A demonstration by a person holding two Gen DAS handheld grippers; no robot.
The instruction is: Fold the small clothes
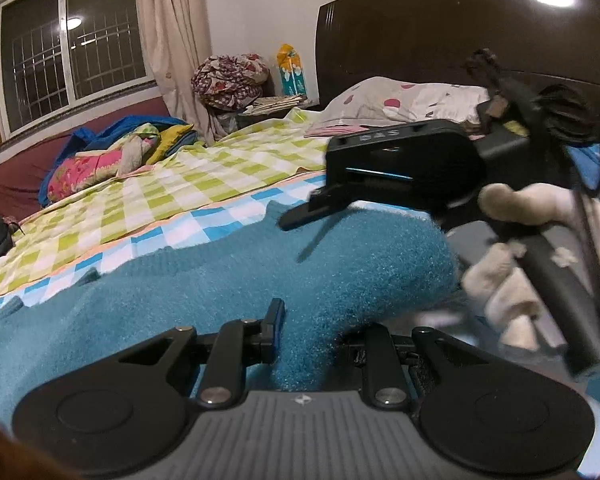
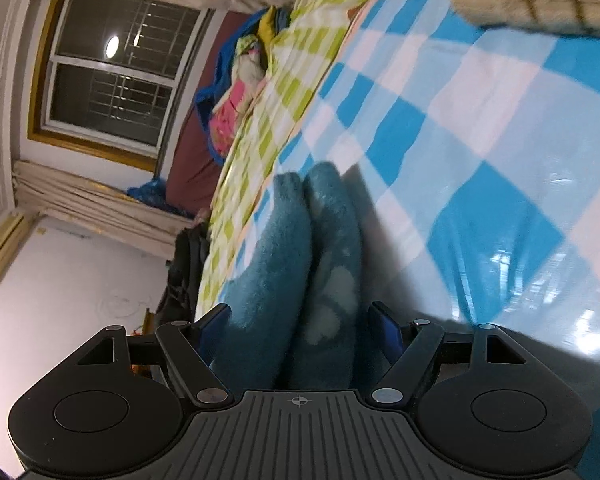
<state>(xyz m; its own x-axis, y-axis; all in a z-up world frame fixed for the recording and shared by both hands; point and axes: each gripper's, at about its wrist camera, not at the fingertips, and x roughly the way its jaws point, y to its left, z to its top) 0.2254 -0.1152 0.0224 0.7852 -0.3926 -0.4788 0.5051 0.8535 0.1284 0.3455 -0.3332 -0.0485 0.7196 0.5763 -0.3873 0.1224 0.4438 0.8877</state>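
A fluffy teal garment (image 1: pixel 228 280) lies spread over the blue-and-white checked sheet (image 1: pixel 204 220). My left gripper (image 1: pixel 314 332) is shut on a raised fold of it at the near edge; its right finger is buried in the pile. In the left wrist view my right gripper (image 1: pixel 294 240) comes in from the right in a white-gloved hand (image 1: pixel 512 200), just above the cloth. The right wrist view shows that gripper (image 2: pixel 300 320) with jaws wide. A doubled fold of the teal garment (image 2: pixel 300 260), with pale cloud patches, lies loosely between them, with a gap at the right finger.
A green checked blanket (image 1: pixel 180 172) covers the bed's far half. A dark headboard (image 1: pixel 440 32) and a spotted pillow (image 1: pixel 400 100) stand at the back right. Bright clothes (image 1: pixel 112 152) are piled under the window. A beige checked cloth (image 2: pixel 532 0) lies on the sheet (image 2: pixel 480 112).
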